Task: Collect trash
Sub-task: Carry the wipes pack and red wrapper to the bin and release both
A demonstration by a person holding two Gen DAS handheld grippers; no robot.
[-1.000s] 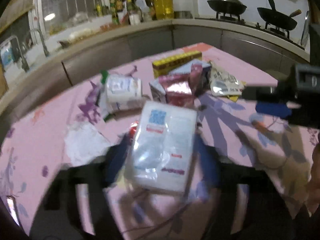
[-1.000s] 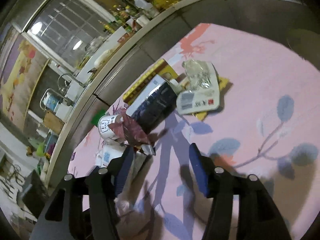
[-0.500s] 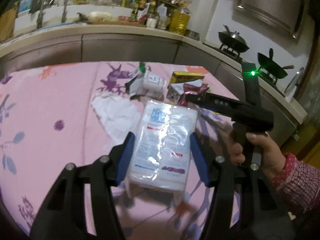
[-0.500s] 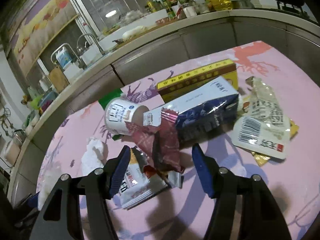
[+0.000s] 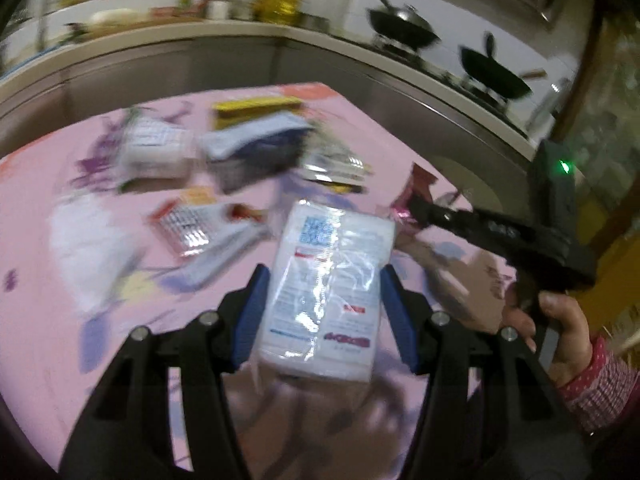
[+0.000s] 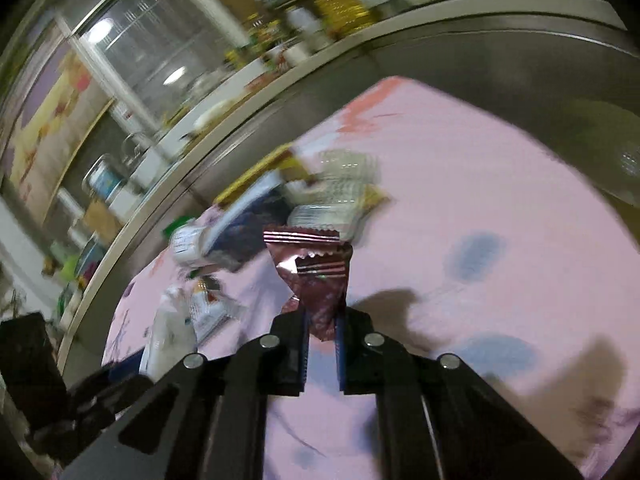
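Observation:
My left gripper (image 5: 324,296) is shut on a white plastic tissue pack (image 5: 326,292) and holds it above the pink flowered tablecloth (image 5: 48,344). My right gripper (image 6: 322,320) is shut on a dark red foil wrapper (image 6: 316,276), lifted off the table; it also shows in the left wrist view (image 5: 412,200), with the hand that holds that gripper at the right. More trash lies on the table: a blue carton (image 5: 260,148), a yellow box (image 5: 256,106), a white cup (image 5: 154,148), a flat wrapper (image 5: 192,224), white tissue (image 5: 88,240) and a clear packet (image 5: 336,168).
A grey kitchen counter (image 5: 280,52) curves behind the table with bottles, two black woks (image 5: 404,28) and a sink at the left (image 6: 136,152). The tissue pack and left gripper show at the lower left of the right wrist view (image 6: 168,332).
My right gripper has shut on the dark red wrapper and lifted it away from the pile. My left gripper still holds the tissue pack and has swung right.

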